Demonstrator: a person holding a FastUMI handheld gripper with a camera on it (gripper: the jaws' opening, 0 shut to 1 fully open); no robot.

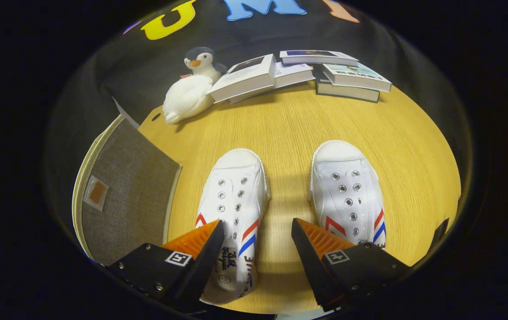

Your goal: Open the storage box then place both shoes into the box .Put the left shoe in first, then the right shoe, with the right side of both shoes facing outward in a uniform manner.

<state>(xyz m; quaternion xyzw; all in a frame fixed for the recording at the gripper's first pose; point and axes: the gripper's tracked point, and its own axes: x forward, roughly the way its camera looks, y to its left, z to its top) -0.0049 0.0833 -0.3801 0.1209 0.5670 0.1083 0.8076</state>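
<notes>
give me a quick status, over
Hand-held gripper open, above the two shoes. Left shoe partly between the fingers, right shoe beside it. Storage box shut. Nothing blocking.

you've got two white laceless sneakers, the left shoe [235, 195] and right shoe [347, 191], lying parallel, toes pointing away; the closed grey fabric storage box [125, 191] sits beside the left one.

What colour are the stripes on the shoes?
Red and blue on white shoes, gripper view; gripper open above them.

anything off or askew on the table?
Mostly tidy. The white plush penguin lies tipped against a leaning white book, and the book pile is scattered. Both white canvas shoes sit parallel; open tongs hover above them.
</notes>
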